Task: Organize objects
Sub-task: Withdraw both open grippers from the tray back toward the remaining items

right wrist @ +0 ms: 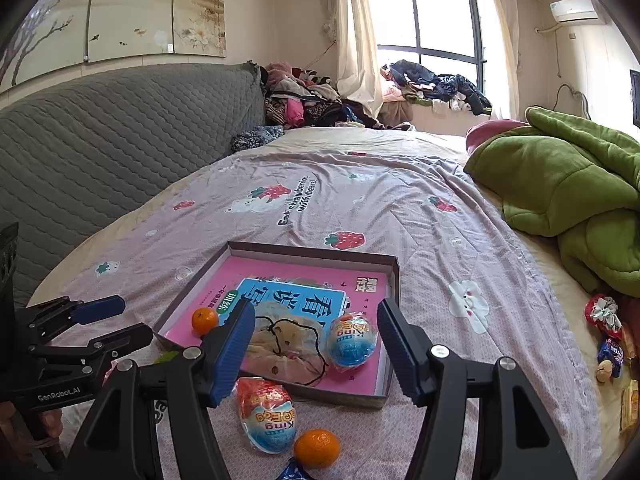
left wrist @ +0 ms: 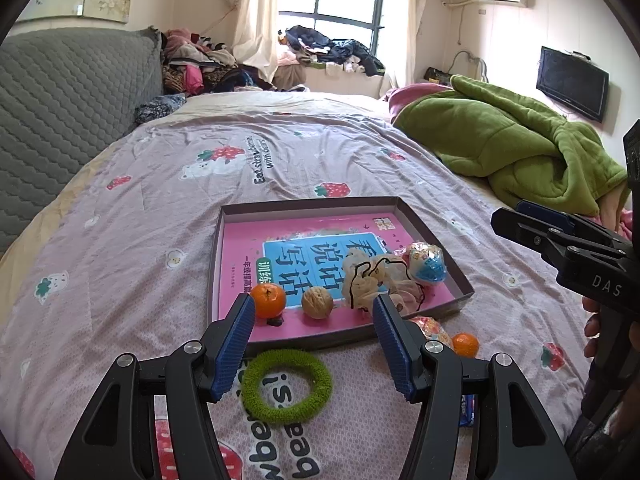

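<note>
Tangerines (right wrist: 317, 448) two, wrapped eggs (right wrist: 352, 340) two.

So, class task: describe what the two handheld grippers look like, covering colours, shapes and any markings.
Both the left gripper and the right gripper have black angular linkage arms with silver pivot bolts and ribbed blue finger pads. White lettering marks their bodies: "DAS" on the right, "GenRobot_AI" on the left.
</note>
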A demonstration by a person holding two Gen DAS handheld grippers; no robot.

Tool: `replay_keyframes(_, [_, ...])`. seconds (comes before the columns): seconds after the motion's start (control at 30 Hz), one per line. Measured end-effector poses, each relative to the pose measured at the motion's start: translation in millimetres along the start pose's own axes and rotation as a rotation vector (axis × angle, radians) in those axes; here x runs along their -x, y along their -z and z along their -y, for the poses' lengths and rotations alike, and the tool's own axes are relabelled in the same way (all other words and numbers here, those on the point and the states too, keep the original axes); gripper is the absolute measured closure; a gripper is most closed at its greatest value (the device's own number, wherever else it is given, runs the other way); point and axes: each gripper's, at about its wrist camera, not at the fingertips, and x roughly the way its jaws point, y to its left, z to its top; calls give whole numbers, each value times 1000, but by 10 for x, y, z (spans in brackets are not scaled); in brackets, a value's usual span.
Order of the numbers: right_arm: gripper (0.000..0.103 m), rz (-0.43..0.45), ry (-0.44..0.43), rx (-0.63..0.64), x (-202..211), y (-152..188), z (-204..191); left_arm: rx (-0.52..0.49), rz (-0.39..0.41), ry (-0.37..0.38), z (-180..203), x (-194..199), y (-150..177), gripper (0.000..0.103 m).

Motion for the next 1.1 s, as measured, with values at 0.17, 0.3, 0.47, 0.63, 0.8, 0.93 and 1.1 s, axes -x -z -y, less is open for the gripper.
replay_keyframes(0.17, [39,16,-10,-1,85,-1,-21,1,13,-7,-5,82,0,40])
replay_keyframes(0.3, [38,26,-16,-4,150,10,-36,1,21,-13,-3,133,11,40])
replay_keyframes(0.47, [38,30,-21,-10,197,34,-46,-6,22,-13,25,173,36,40])
replay_keyframes(0.63, [38,30,-25,-13,239,62,-43,-13,21,-7,59,204,65,40])
replay_keyframes(0.8, [37,32,-26,-23,297,104,-30,-23,21,1,117,237,96,40])
replay_keyframes(0.93, [37,25,-26,-21,340,156,-20,-26,18,8,154,265,126,40])
replay_keyframes(1.1, [37,23,-23,-27,409,245,-7,-22,13,10,170,299,181,40])
